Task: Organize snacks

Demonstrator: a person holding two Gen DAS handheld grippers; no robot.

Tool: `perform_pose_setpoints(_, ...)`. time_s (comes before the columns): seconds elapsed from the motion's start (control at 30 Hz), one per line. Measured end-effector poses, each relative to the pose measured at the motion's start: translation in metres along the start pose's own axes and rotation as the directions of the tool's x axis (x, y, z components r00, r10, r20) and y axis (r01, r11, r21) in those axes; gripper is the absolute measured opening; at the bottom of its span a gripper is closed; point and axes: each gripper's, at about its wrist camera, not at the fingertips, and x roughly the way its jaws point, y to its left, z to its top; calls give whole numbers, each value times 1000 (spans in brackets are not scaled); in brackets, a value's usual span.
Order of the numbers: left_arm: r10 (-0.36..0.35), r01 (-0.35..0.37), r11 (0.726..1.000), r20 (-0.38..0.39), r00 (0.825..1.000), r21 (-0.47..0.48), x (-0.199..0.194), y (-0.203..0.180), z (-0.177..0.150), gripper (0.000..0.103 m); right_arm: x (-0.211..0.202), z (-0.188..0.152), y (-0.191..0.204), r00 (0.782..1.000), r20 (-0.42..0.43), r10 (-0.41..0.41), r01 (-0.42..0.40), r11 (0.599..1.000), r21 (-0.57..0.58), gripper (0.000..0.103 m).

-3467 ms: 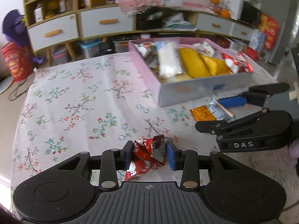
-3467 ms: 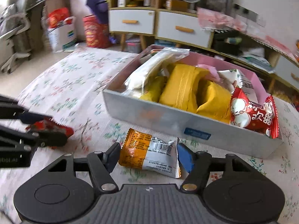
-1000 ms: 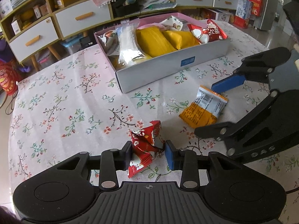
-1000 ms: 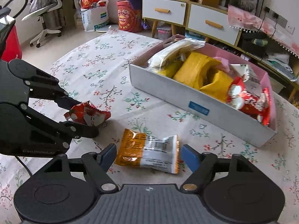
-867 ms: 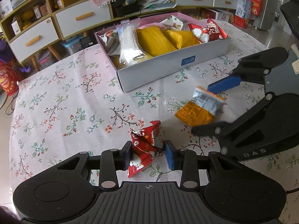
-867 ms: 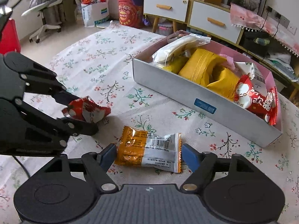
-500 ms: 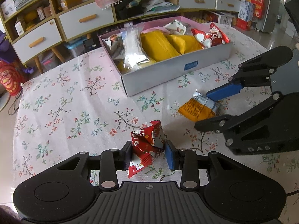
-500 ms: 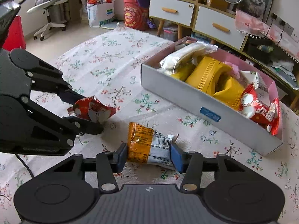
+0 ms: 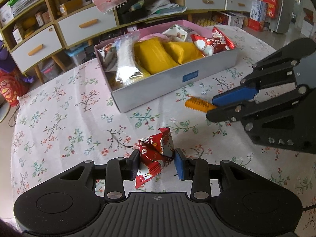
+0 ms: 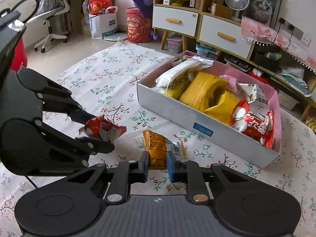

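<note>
Red foil snack packet point(image 9: 156, 154), pinched at its waist by the left claw point(image 9: 157, 163) and lifted off the floral tabletop point(image 9: 59, 108). Orange snack packet point(image 10: 157, 151), pinched endwise in the right claw point(image 10: 157, 166). Both are probably held for transfer to the grey, already crowded snack box point(image 10: 197, 122) beyond, far right. Both claws are level and point toward the box.

Bright soft daylight, faint shadows, sharp focus, strong fisheye bending, dark corners
</note>
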Motion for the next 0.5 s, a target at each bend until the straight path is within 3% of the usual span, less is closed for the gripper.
perform_pose_setpoints(0.5,11,-11,1000,3,1000,16,2,-15,6,34,-15,-2,-28,996,16,-83,82,995,55,0)
